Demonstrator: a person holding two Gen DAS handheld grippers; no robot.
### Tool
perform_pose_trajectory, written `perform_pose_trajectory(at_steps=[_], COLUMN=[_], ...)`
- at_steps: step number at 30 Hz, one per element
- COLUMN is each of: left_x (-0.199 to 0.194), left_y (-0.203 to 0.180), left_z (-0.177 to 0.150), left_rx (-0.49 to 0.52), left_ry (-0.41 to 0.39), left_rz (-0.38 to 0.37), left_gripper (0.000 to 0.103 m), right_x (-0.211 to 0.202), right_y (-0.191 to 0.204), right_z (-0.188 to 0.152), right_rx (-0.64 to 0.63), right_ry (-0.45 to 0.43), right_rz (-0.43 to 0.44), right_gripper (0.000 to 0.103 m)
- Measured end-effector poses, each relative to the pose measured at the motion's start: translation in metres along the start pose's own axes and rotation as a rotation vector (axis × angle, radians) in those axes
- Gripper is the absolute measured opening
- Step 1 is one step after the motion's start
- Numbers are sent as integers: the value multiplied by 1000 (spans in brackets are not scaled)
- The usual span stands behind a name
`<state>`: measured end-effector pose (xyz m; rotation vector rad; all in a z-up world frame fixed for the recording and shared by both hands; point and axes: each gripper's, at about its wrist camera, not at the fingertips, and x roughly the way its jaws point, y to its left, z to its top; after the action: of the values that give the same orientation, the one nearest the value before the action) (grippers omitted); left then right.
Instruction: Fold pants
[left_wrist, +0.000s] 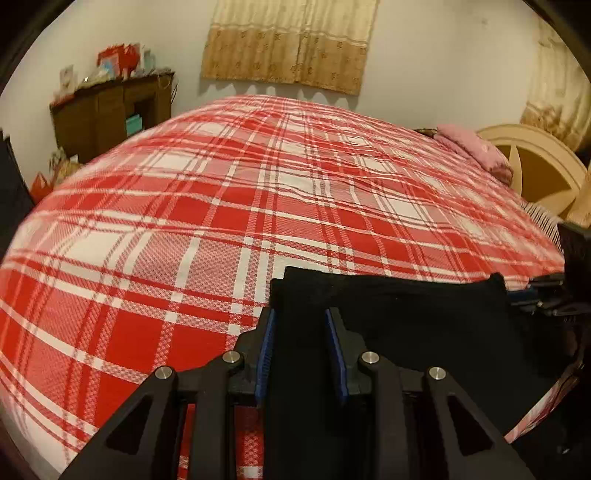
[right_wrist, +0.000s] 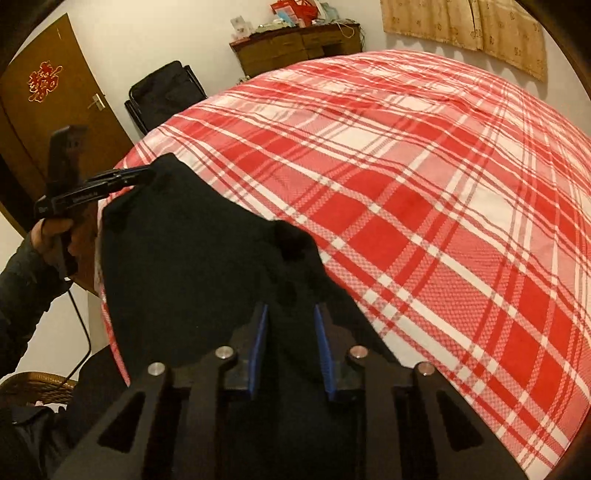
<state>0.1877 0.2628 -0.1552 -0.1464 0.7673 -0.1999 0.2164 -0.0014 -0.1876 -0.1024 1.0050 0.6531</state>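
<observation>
Black pants (left_wrist: 406, 314) lie in a folded stack at the near edge of a bed with a red and white plaid cover (left_wrist: 221, 206). My left gripper (left_wrist: 299, 317) has the pants' left end between its blue pads. From the right wrist view, that left gripper (right_wrist: 146, 173) is seen from the side, clamped on the far corner of the pants (right_wrist: 177, 240), with a person's hand (right_wrist: 55, 236) on its handle. My right gripper (right_wrist: 290, 314) has bunched black cloth between its pads. It shows at the pants' right corner (left_wrist: 528, 295) in the left wrist view.
The plaid cover (right_wrist: 424, 184) stretches away beyond the pants. A pink pillow (left_wrist: 472, 147) and a round headboard (left_wrist: 535, 166) stand at the far right. A wooden cabinet (left_wrist: 110, 114), a black chair (right_wrist: 166, 96), a brown door (right_wrist: 44, 110) and a wicker seat (right_wrist: 33, 384) surround the bed.
</observation>
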Motion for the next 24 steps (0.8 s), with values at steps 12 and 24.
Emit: perform_pose_trajectory(at_steps=[12,24], left_x=[-9,4], left_y=[1,16], left_z=[13,11], left_rx=[-32,-89], left_ry=[-56,-34], left_rz=[-85,-105], left_gripper=[3,3], right_x=[-9,2], right_y=[13,-11], right_z=[8,23], right_rx=[-31,50], right_ry=[-46,-14], right_rz=[10,-23], right_gripper=[10,9])
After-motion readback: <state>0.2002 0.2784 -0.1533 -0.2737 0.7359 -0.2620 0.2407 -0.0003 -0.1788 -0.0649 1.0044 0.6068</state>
